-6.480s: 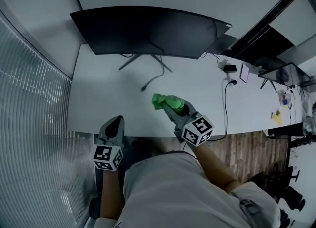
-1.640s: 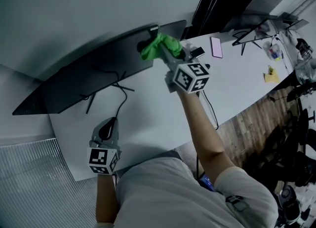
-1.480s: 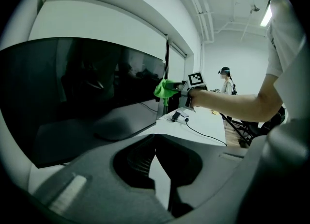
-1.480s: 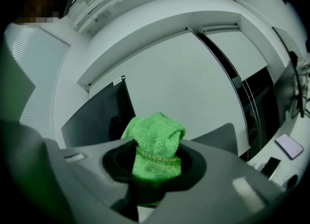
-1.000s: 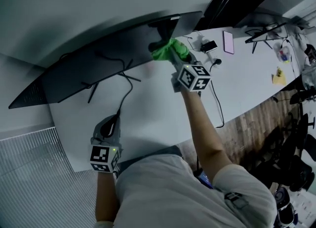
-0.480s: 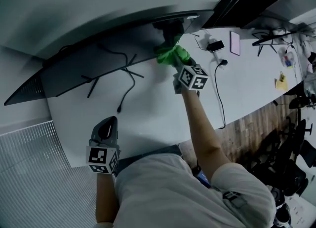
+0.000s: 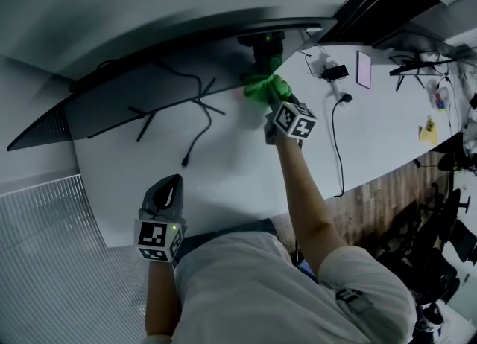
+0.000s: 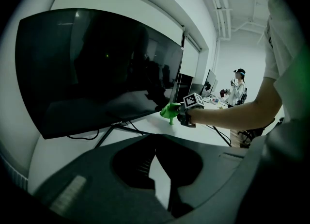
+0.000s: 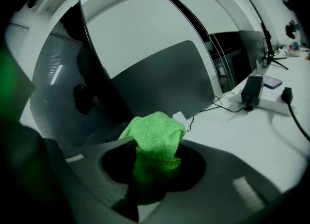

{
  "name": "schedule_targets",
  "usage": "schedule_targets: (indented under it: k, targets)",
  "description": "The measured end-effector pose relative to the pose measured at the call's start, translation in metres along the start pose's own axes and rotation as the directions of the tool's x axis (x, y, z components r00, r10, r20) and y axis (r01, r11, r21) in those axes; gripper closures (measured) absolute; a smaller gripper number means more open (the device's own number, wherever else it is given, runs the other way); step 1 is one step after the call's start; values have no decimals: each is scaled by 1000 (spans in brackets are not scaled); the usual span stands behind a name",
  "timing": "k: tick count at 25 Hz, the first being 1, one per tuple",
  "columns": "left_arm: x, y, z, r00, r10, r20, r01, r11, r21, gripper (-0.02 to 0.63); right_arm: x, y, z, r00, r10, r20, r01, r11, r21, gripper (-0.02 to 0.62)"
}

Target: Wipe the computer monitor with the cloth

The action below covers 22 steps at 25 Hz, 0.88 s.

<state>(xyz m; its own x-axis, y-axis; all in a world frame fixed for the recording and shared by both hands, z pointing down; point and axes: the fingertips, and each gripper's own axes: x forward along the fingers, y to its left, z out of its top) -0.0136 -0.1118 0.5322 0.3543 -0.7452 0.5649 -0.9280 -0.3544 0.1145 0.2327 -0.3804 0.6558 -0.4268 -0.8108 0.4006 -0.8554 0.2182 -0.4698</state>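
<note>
Currently: right gripper (image 7: 268, 101), clenched on the green cloth (image 7: 261, 84). I place the cloth at the monitor's (image 7: 149, 86) lower right end, but I cannot confirm contact. Left gripper (image 7: 165, 192): jaws together, nothing held, low by the desk's (image 7: 231, 179) near edge. I judge wiping under way, with the screen's long left stretch yet to do.

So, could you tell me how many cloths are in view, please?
1: the green cloth, clamped in the right gripper by the monitor's lower edge. Others may be hidden.
</note>
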Motion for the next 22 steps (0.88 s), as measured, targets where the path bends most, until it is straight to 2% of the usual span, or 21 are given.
schedule_targets:
  k: [9,22]
  targets:
    - [-7,7,-6,1000,4,1,-4,1000,-13,597,1,13,-22,999,35,-26,-29,984,175,482]
    - [-29,35,-24,1000,-1,8,1,1000,-29,597,13,67,-46,994,89,-59,-74,974,214,482]
